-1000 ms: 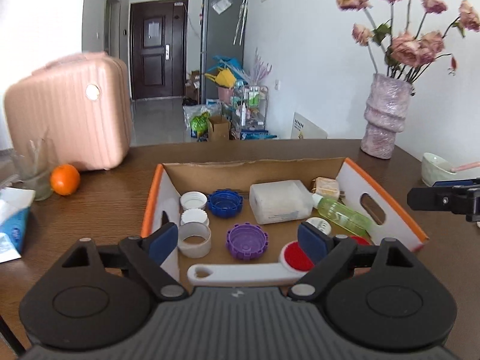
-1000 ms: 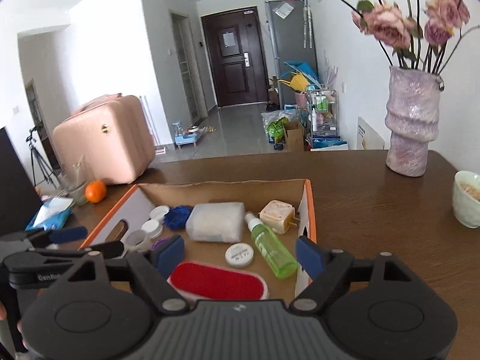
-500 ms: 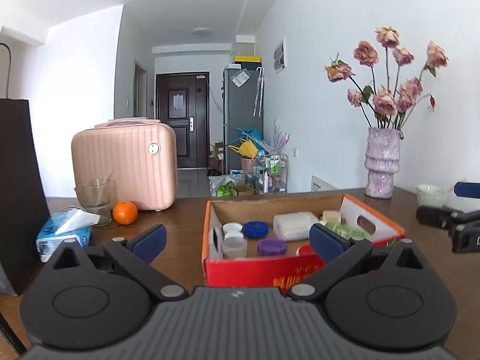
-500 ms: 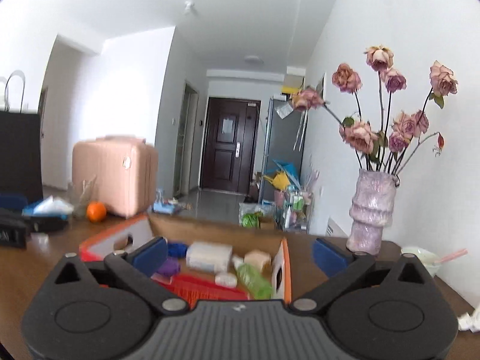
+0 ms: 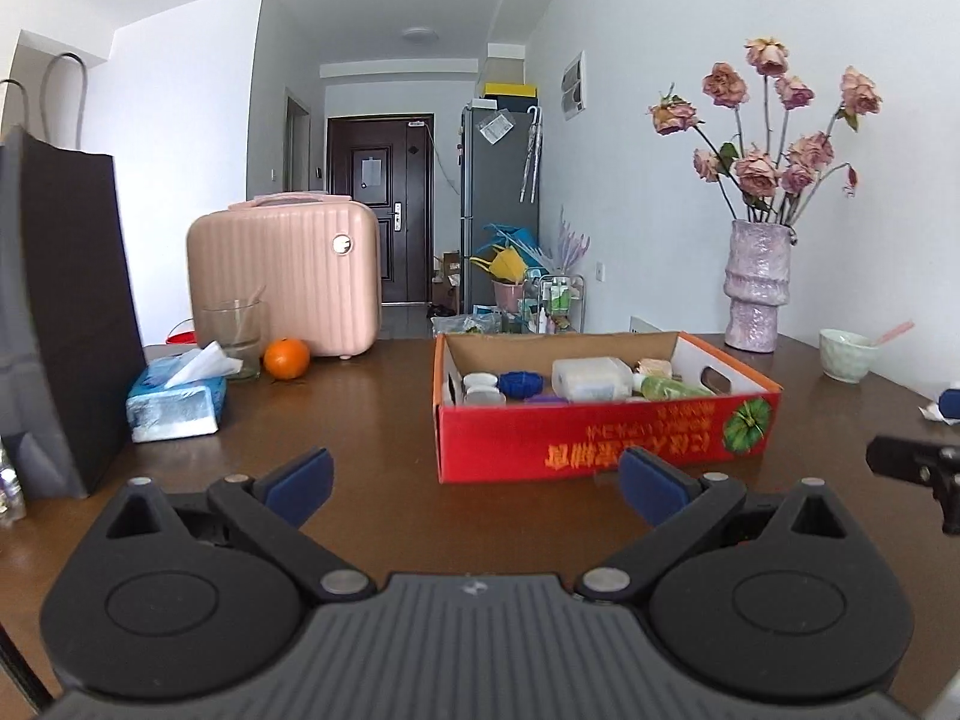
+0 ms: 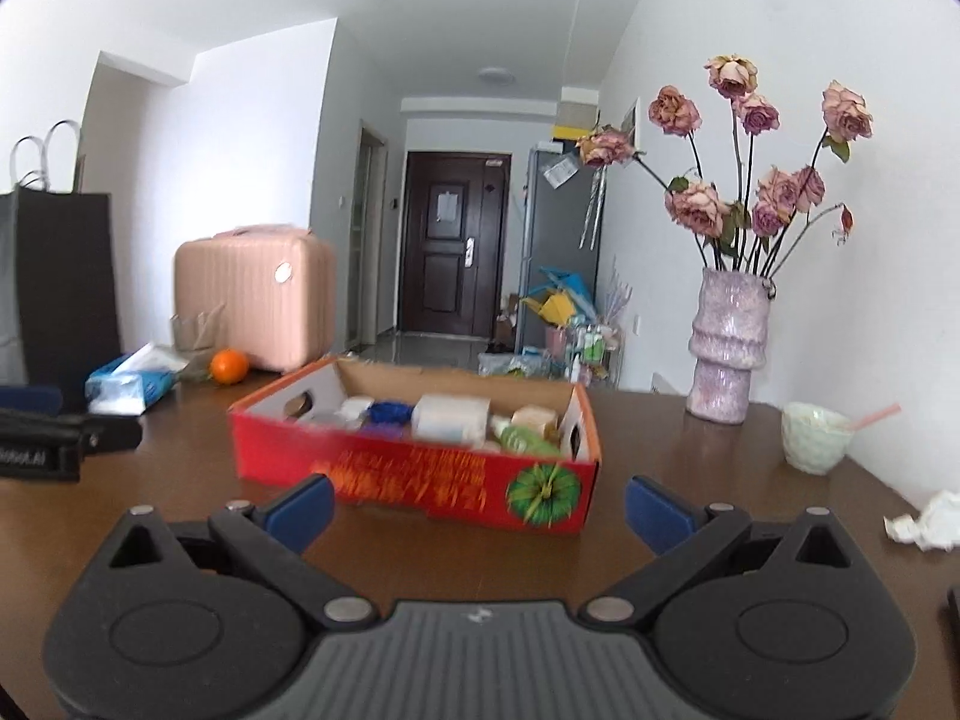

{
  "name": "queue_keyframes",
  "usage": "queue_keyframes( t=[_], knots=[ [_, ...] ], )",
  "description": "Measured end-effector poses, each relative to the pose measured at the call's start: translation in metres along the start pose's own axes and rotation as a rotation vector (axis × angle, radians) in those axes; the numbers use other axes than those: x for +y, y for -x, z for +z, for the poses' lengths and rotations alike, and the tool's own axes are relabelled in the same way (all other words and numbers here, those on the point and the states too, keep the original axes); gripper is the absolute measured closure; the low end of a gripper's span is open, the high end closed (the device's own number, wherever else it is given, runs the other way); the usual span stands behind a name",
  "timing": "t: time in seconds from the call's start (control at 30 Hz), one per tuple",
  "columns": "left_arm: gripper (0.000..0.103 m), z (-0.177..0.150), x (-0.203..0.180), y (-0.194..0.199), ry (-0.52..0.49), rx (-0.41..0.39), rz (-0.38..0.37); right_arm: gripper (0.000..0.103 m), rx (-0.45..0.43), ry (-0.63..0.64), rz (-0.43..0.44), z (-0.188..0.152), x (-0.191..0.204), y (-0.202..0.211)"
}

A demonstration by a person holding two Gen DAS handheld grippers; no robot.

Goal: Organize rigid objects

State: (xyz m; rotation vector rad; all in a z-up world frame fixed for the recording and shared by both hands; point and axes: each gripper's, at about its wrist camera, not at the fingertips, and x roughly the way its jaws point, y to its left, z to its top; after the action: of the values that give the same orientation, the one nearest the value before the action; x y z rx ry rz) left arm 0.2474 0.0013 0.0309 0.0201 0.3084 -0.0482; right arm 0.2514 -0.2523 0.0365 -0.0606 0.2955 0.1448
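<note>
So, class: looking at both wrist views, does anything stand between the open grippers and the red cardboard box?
Nothing visible does. Only bare tabletop lies between the left gripper and the red box, and likewise before the right gripper. The tissue pack and orange sit off to the left.

- A lived-in home, seen from a wooden dining table (image 5: 372,420).
- Pink suitcase (image 5: 285,282), fridge (image 5: 499,204) and dark front door (image 6: 457,240).
- Vase of dried roses (image 6: 727,354).

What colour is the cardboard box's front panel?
Red, with yellow lettering and a green pumpkin print, on the open cardboard box; clearest in the left wrist view.
</note>
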Motion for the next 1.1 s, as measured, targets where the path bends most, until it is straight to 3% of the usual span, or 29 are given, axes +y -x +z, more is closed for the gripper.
queue_keyframes(
  t=[0.1, 0.23, 0.3, 0.43, 0.5, 0.6, 0.7, 0.77, 1.1],
  knots=[
    [0.000, -0.015, -0.001, 0.041, -0.011, 0.009, -0.024, 0.000, 0.005, -0.008, -0.010, -0.017, 0.007, 0.036],
    [0.000, -0.042, 0.000, 0.107, -0.028, -0.049, -0.032, 0.000, -0.034, 0.047, -0.015, -0.042, 0.021, 0.099],
    [0.000, -0.056, -0.003, 0.130, -0.071, -0.052, -0.021, 0.000, -0.055, 0.096, -0.050, -0.055, 0.029, 0.132],
    [0.000, -0.080, -0.009, 0.163, -0.063, -0.046, 0.050, 0.000, -0.024, 0.164, -0.009, -0.082, 0.041, 0.172],
    [0.000, -0.090, -0.007, 0.176, -0.027, -0.007, 0.049, 0.000, -0.008, 0.141, -0.001, -0.088, 0.045, 0.189],
    [0.000, -0.101, -0.005, 0.193, 0.009, 0.041, 0.016, 0.000, -0.013, -0.011, 0.035, -0.093, 0.045, 0.213],
    [0.000, -0.103, -0.005, 0.199, -0.002, 0.037, 0.000, 0.000, -0.001, -0.040, 0.081, -0.100, 0.054, 0.222],
    [0.000, -0.100, -0.006, 0.198, -0.005, 0.031, 0.007, 0.000, 0.008, 0.011, 0.076, -0.102, 0.063, 0.221],
    [0.000, -0.097, -0.006, 0.196, 0.006, 0.025, -0.006, 0.000, 0.010, -0.004, 0.083, -0.098, 0.064, 0.214]
  ],
)
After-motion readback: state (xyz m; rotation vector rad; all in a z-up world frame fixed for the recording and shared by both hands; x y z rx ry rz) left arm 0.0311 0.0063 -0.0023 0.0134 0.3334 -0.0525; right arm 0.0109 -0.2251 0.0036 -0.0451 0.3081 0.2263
